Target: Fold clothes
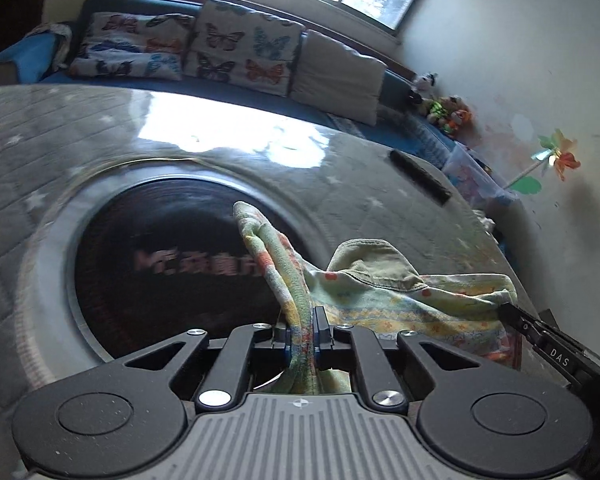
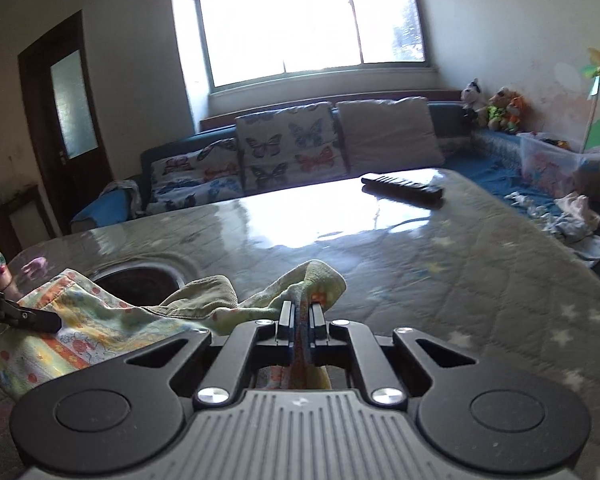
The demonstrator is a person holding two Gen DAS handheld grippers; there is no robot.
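Left claw pinching garment | right claw likewise

A bright window at twelve o'clock threw glare across the glossy table. Below it ran a blue sofa with butterfly cushions; a dark door stood at nine o'clock.

Garment hangs between both grippers over table; left gripper pinches one edge, right gripper the other. Round inset in table under garment's left part. Remote at far edge (right side). Sofa behind table.
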